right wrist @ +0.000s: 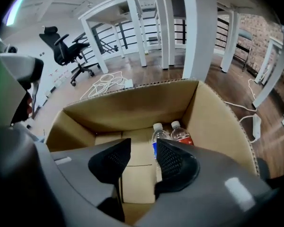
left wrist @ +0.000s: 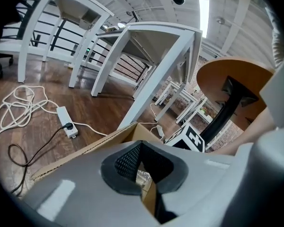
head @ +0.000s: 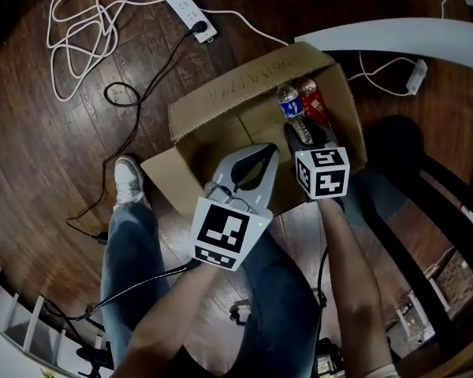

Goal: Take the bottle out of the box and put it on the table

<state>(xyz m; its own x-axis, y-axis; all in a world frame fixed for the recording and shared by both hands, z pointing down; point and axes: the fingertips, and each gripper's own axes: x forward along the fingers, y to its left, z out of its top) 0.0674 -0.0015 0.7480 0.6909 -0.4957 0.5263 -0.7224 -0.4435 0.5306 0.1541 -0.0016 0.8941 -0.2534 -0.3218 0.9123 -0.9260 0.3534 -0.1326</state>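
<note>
The bottle [head: 291, 107] [right wrist: 157, 135], clear plastic with a white cap and a blue label, stands upright in the far right corner of the box [head: 221, 101] [right wrist: 213, 122], touching a second bottle [head: 312, 99] [right wrist: 181, 132] with a red label. The box is plain brown cardboard, flaps open, on a dark wooden floor [head: 39, 148].

The right gripper [head: 310, 135] [right wrist: 143, 148] hangs over the box opening, tilted steeply down, its dotted black pads partly apart with only bare cardboard between them; the blue-label bottle shows just past its right pad, untouched. The left gripper [head: 270, 150] [left wrist: 141, 145] sits above the box's near wall, tips together, gripping nothing.

Only the head view shows the person's jeans and a white shoe [head: 128, 181]. The left gripper view hides both bottles but shows white desks [left wrist: 146, 32] and the power strip [head: 191, 12] [left wrist: 67, 123]. The right gripper view alone shows an office chair [right wrist: 68, 51].
</note>
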